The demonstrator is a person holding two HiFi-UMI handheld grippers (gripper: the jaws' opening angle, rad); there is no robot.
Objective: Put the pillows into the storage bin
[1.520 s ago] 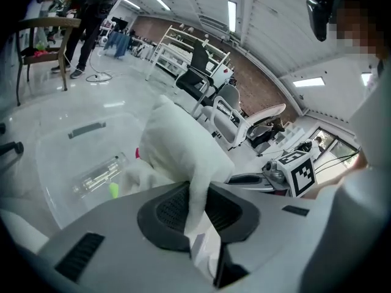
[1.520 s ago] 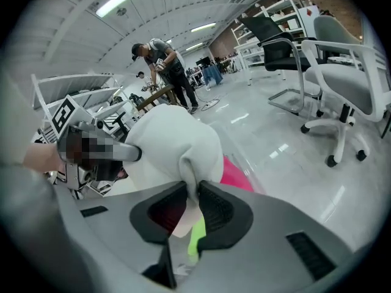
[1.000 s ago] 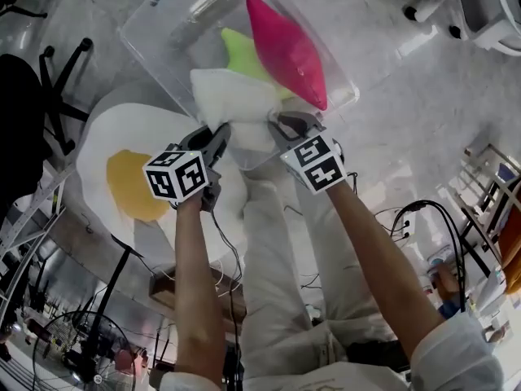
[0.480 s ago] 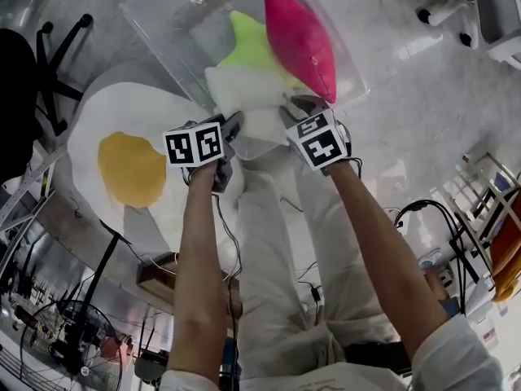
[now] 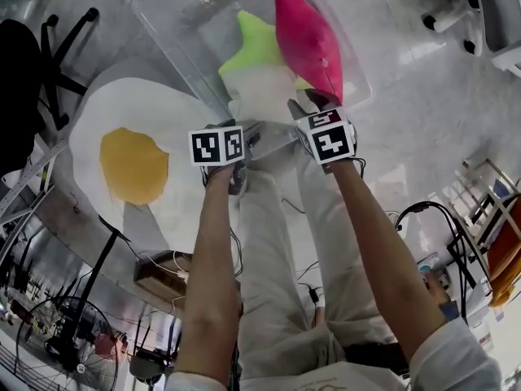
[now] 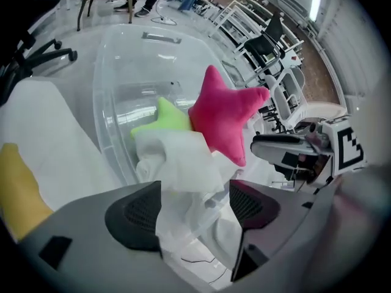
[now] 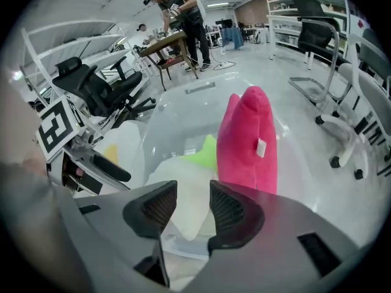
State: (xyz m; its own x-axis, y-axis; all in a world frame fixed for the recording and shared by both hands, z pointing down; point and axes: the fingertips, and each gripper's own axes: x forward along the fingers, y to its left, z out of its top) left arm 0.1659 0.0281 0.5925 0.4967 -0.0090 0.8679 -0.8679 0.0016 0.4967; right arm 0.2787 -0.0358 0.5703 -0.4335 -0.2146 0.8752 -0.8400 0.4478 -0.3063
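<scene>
A clear plastic storage bin (image 5: pixel 171 31) (image 6: pixel 110 102) (image 7: pixel 165 124) holds a pink star pillow (image 5: pixel 308 39) (image 6: pixel 223 115) (image 7: pixel 247 142), a green star pillow (image 5: pixel 252 47) (image 6: pixel 165 118) (image 7: pixel 204 154) and a white pillow (image 5: pixel 264 96) (image 6: pixel 177 157) (image 7: pixel 183 206) lying against the near wall. My left gripper (image 5: pixel 244 141) (image 6: pixel 195 188) is at the near rim; its jaws have just been opening and stand wide, off the white pillow. My right gripper (image 5: pixel 305 104) (image 7: pixel 193 191) has also just been opening; the pillow shows through its gap, not pinched. A fried-egg pillow (image 5: pixel 122 153) (image 6: pixel 36 139) lies on the floor to the left.
Office chairs (image 5: pixel 49 63) (image 7: pixel 98 84) stand round the bin. A fan (image 5: pixel 73 340) and cables (image 5: pixel 431 218) are on the floor near my legs. A person (image 7: pixel 177 17) works at a table far behind.
Both grippers sank toward the bin's near rim. The white pillow went from over the rim down into the bin. The left jaws opened wide and the right jaws widened.
</scene>
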